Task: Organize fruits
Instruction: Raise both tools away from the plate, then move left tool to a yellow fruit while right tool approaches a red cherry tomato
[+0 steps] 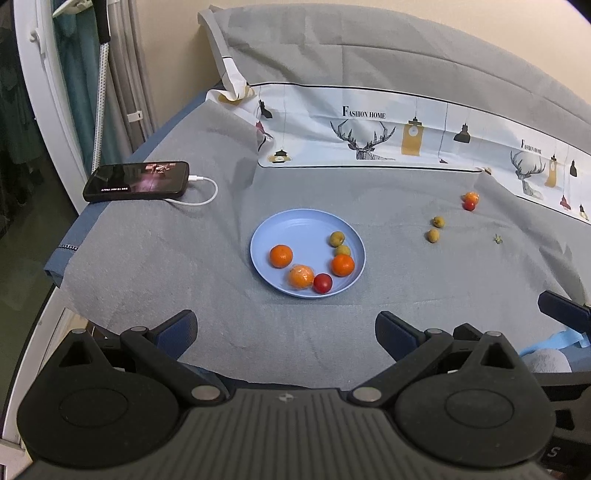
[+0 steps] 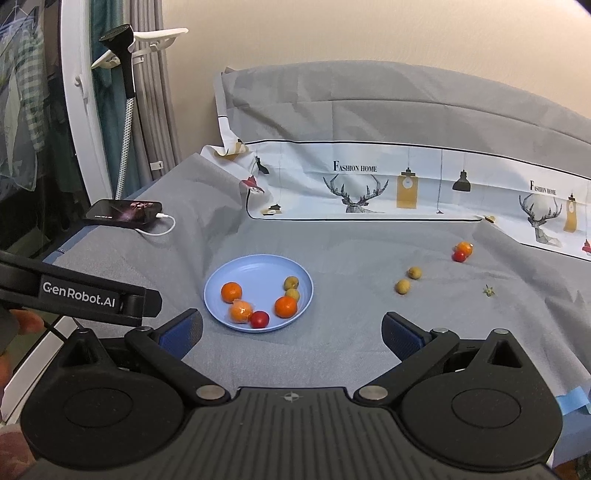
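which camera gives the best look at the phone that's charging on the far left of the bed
The left wrist view: the phone appears larger there, with its lit screen and white cable plain. The right wrist view shows the phone smaller and flatter, though whole, cable still plugged in.

Wall: plain beige, far.
Surface: grey cloth.
Far edge: printed white fabric.
Left: grey curtain, white frame.

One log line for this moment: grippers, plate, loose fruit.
left gripper: open, empty | right gripper: open, empty | plate: six fruits | cloth: four fruits loose
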The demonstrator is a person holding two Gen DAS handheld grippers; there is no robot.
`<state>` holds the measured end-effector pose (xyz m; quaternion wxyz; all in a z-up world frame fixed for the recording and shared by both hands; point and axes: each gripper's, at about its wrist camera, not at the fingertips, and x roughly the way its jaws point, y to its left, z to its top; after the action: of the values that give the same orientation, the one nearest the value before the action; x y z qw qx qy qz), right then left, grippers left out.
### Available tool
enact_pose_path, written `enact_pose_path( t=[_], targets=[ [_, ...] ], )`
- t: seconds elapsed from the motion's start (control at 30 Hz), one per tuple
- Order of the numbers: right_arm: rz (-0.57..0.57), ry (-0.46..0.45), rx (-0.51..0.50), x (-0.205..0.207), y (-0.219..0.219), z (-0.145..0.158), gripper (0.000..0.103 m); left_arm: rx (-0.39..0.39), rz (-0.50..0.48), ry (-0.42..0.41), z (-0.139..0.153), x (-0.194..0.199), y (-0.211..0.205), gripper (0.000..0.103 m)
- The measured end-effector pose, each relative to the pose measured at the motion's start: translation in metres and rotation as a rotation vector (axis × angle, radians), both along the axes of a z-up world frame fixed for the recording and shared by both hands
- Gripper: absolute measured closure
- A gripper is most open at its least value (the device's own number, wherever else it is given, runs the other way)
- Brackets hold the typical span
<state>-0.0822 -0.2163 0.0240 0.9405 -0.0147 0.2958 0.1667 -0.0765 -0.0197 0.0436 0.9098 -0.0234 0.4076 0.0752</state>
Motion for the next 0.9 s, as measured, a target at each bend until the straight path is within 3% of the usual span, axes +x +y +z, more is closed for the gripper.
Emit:
enact_pose_path(
  t=[0.43,0.9],
  targets=[
    [0.000,0.004,-0.005,0.000,0.003,-0.001,0.001,0.012,-0.013,0.007,-0.002,0.003,-0.001,0.000],
    [-0.028,0.043,0.006,0.020,-0.002,-0.017,0.001,0.020,-0.038,0.081,-0.019,0.032,-0.011,0.000]
  ],
)
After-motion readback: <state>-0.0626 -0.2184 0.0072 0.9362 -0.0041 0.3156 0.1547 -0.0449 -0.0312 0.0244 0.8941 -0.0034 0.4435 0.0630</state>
